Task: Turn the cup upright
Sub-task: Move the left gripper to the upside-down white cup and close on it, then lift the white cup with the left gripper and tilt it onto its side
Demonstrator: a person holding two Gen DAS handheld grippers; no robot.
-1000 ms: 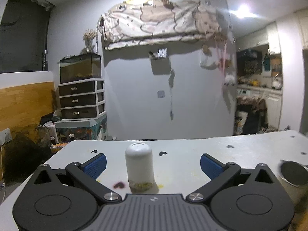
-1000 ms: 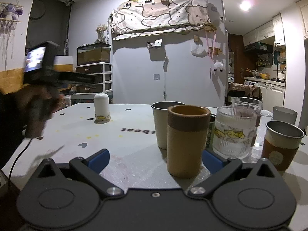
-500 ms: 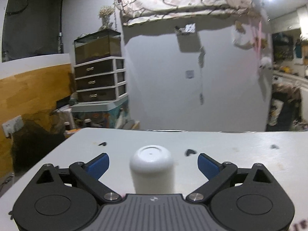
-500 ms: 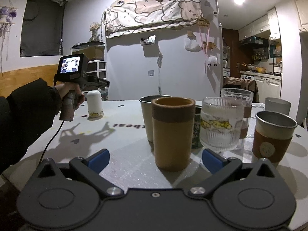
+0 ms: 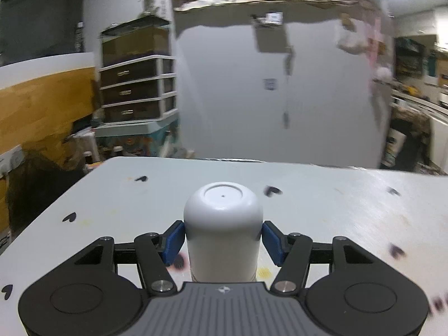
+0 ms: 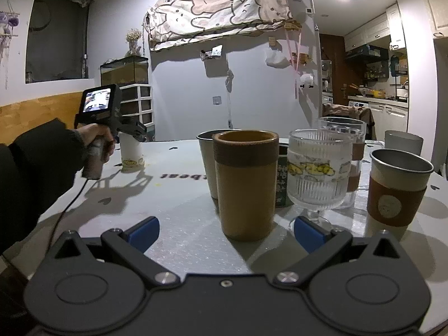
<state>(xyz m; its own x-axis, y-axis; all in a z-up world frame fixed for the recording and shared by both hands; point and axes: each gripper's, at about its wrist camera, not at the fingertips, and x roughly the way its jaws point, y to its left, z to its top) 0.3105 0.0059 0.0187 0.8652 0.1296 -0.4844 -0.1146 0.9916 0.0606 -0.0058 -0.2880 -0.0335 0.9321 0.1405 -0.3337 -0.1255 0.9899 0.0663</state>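
A white cup (image 5: 223, 229) stands upside down on the grey table (image 5: 336, 212), its flat base facing up. My left gripper (image 5: 223, 242) is shut on the cup, with a blue pad (image 5: 174, 241) pressed against each side of it. In the right wrist view the same cup (image 6: 131, 151) stands at the far left, partly behind the hand-held left gripper (image 6: 134, 133). My right gripper (image 6: 225, 229) is open and empty, low over the table in front of a brown cup (image 6: 245, 182).
Upright cups stand in a group before the right gripper: a grey cup (image 6: 207, 165), ribbed glasses (image 6: 317, 173), a metal cup with a brown sleeve (image 6: 397, 187) and a white cup (image 6: 403, 141). The table's left edge (image 5: 56, 210) is near the white cup.
My left gripper moved forward around the white cup and its jaws closed from wide open onto the cup's sides. My right gripper stayed open in nearly the same spot.
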